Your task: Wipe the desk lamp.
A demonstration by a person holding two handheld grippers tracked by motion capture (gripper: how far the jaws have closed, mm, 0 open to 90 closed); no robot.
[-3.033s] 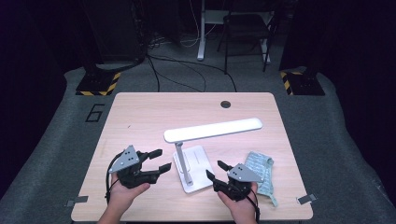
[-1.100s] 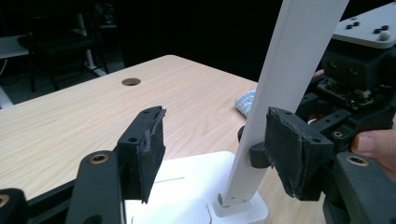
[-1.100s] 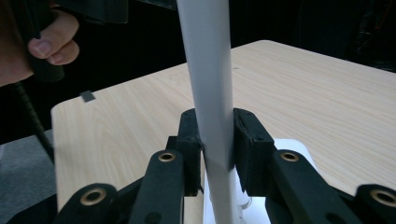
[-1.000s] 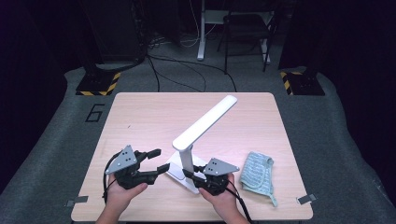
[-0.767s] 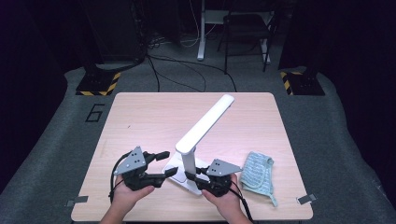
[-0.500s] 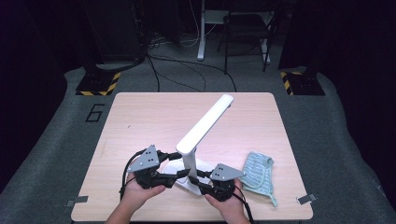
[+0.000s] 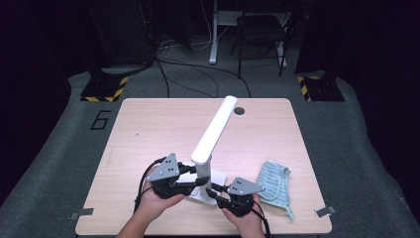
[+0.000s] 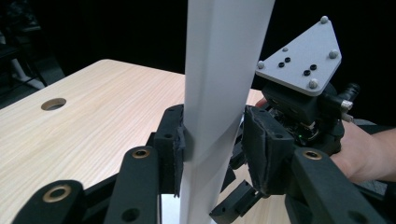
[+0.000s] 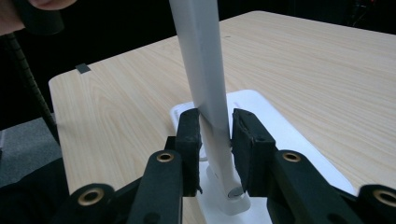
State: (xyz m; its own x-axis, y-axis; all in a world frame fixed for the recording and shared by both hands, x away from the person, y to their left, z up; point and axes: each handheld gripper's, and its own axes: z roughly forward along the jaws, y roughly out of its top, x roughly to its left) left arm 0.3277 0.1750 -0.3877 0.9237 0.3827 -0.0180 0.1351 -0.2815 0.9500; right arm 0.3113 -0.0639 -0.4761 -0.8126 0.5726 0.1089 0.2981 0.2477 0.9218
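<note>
Dark floor and cables are surrounding a pale wooden table (image 7: 148,129) in the high view, and I'm watching both grippers working low in the frame's centre. A white desk lamp (image 7: 210,136) is standing on its base near the table's lower edge, its arm leaning toward the upper middle. My left gripper (image 7: 190,181) is coming in from the lamp's left; its jaws have just been closing, and the left gripper view is showing the pads (image 8: 175,151) now pressing on the lamp's white post. My right gripper (image 7: 213,191) is sitting clenched on the post lower down, and the right gripper view is showing it just above the base hinge. A blue-green cloth (image 7: 275,183) is lying right of the lamp, visible from above.
</note>
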